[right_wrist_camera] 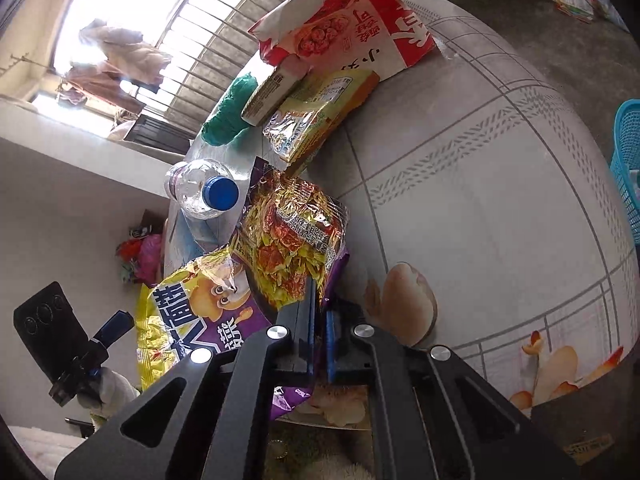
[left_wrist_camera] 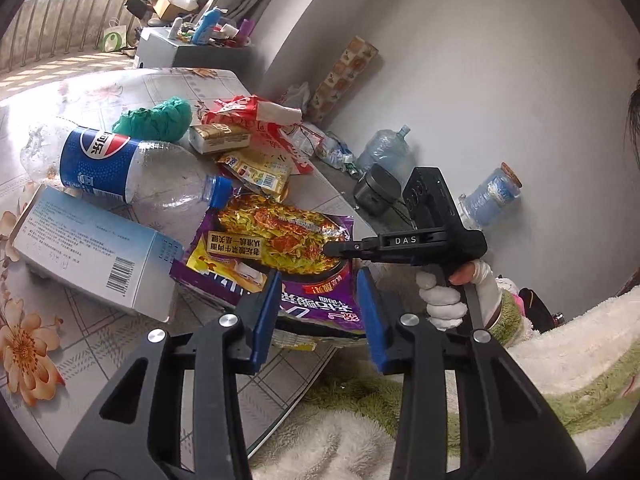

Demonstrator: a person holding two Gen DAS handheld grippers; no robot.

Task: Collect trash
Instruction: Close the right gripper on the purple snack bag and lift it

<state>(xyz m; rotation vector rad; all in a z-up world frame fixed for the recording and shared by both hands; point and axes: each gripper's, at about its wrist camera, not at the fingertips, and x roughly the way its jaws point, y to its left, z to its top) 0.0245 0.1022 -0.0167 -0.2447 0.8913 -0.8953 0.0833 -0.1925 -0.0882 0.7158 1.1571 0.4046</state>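
A purple instant-noodle wrapper (left_wrist_camera: 280,240) lies at the table's near edge. My right gripper (right_wrist_camera: 319,316) is shut on the purple noodle wrapper (right_wrist_camera: 296,248) at its edge; it also shows in the left wrist view (left_wrist_camera: 336,249) pinching that wrapper. My left gripper (left_wrist_camera: 318,320) is open just above the wrapper's near end, holding nothing. Beside the wrapper lie an empty Pepsi bottle (left_wrist_camera: 120,164), a pale blue carton (left_wrist_camera: 92,248), a yellow packet (left_wrist_camera: 260,170), a red bag (left_wrist_camera: 256,120) and a green wad (left_wrist_camera: 156,118).
The trash lies on a floral tabletop (right_wrist_camera: 480,184). A blue basket (right_wrist_camera: 628,168) stands off the table at the right wrist view's right edge. Water jugs (left_wrist_camera: 384,148) and a black device (left_wrist_camera: 376,192) sit on the floor by the wall.
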